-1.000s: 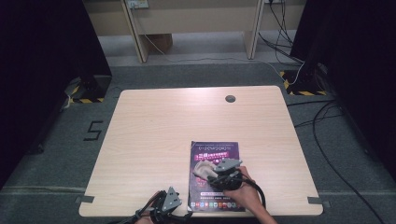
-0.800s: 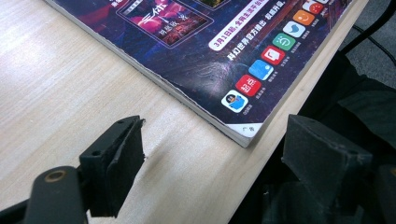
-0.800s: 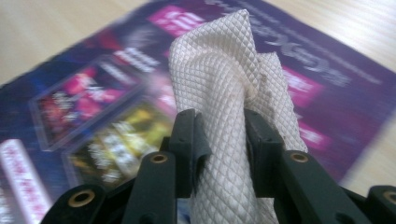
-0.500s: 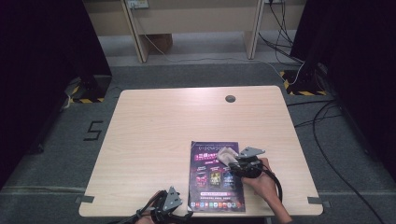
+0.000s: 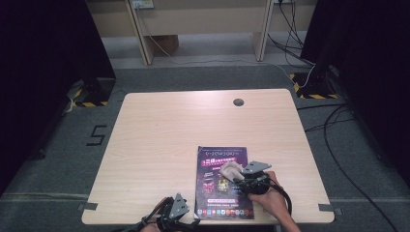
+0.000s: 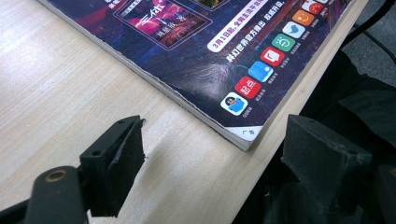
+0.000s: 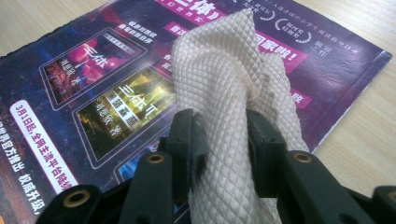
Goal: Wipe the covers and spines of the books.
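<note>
The cream waffle-weave cloth (image 7: 233, 93) is bunched in my right gripper (image 7: 219, 135), whose two black jaws are clamped on it from either side, the fabric bulging up between and above them. In the high view the cloth (image 5: 230, 170) sits on the right half of the magazine (image 5: 222, 181), toward its middle, and touches the glossy purple cover. The magazine lies flat at the near edge of the table (image 5: 183, 125), a little right of centre, its near edge just short of the table's near edge. In the right gripper view the cover (image 7: 93, 93) shows framed pictures and a pink banner with white characters under and around the cloth.

My right hand (image 5: 268, 198) comes in from the near side, just right of the magazine, with the cable looping beside it.

My left gripper (image 5: 175, 212) rests low at the near table edge, just left of the magazine's near left corner. Its jaws stand well apart with nothing between them; in the left gripper view the magazine's corner (image 6: 243, 133) lies just beyond them, apart from both pads (image 6: 126, 149).

Farther off, a round dark hole (image 5: 238, 102) sits near the table's far edge.
</note>
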`<state>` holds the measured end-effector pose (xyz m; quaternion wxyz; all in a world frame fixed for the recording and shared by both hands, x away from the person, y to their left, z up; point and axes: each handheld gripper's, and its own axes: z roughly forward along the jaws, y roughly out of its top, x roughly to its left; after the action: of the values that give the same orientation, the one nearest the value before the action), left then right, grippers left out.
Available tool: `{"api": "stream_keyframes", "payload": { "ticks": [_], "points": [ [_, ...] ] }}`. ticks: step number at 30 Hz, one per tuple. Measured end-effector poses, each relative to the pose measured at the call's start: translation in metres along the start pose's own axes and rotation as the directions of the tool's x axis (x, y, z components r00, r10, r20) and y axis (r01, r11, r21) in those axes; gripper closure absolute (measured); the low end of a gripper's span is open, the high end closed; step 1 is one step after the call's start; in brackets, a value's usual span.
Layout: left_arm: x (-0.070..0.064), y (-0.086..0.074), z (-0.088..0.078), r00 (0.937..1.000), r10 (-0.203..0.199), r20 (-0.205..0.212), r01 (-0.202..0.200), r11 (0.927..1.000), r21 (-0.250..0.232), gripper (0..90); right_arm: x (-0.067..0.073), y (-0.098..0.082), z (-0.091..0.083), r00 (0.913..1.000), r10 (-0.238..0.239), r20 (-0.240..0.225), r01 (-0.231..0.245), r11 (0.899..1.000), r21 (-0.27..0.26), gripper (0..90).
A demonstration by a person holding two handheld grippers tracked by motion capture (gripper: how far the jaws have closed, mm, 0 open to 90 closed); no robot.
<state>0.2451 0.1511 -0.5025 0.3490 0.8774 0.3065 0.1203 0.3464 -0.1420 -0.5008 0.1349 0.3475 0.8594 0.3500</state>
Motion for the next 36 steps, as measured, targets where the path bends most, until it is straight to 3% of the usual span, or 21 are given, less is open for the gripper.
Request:
{"api": "stream_keyframes", "payload": {
  "ticks": [2, 5, 11, 15, 21, 29, 34, 36],
  "points": [
    [0.0, 0.0, 0.0, 1.0, 0.002, -0.006, -0.002, 1.0, -0.006, 20.8, -0.001, 0.0, 0.0, 1.0, 0.002, 0.0, -0.002, 1.0, -0.004, 67.8],
    [-0.002, 0.001, 0.001, 0.9998, 0.015, 0.013, -0.014, 0.9998, -0.016, 30.2, -0.003, 0.0, 0.001, 0.9999, 0.0, 0.014, 0.0, 1.0, -0.01, 67.7],
    [-0.003, 0.007, 0.007, 0.9993, 0.034, 0.012, -0.034, 0.9987, -0.037, 42.0, -0.007, 0.001, 0.003, 0.9998, 0.001, 0.019, -0.001, 1.0, -0.017, 67.6],
    [-0.003, 0.009, 0.011, 0.9986, 0.039, 0.036, -0.038, 0.9989, -0.029, 42.9, -0.008, 0.001, 0.003, 0.9998, -0.003, 0.021, 0.004, 1.0, -0.017, 67.2],
    [-0.001, 0.013, 0.016, 0.9989, 0.03, 0.036, -0.029, 0.999, -0.034, 45.8, -0.013, 0.004, 0.007, 0.9994, -0.001, 0.035, 0.002, 1.0, -0.025, 67.3],
    [0.011, 0.027, 0.032, 0.9999, -0.002, -0.011, 0.001, 0.9984, -0.056, 46.8, -0.036, 0.014, 0.017, 0.9959, 0.03, 0.086, -0.027, 0.999, -0.042, 66.7],
    [0.012, 0.028, 0.034, 0.9997, 0.006, -0.022, -0.007, 0.998, -0.063, 43.9, -0.049, 0.018, 0.021, 0.9916, 0.057, 0.116, -0.052, 0.998, -0.043, 66.3],
    [0.011, 0.028, 0.033, 0.9988, 0.011, -0.048, -0.014, 0.9982, -0.059, 39.7, -0.055, 0.019, 0.022, 0.9876, 0.076, 0.138, -0.071, 0.997, -0.044, 66.2]
  ]
}}
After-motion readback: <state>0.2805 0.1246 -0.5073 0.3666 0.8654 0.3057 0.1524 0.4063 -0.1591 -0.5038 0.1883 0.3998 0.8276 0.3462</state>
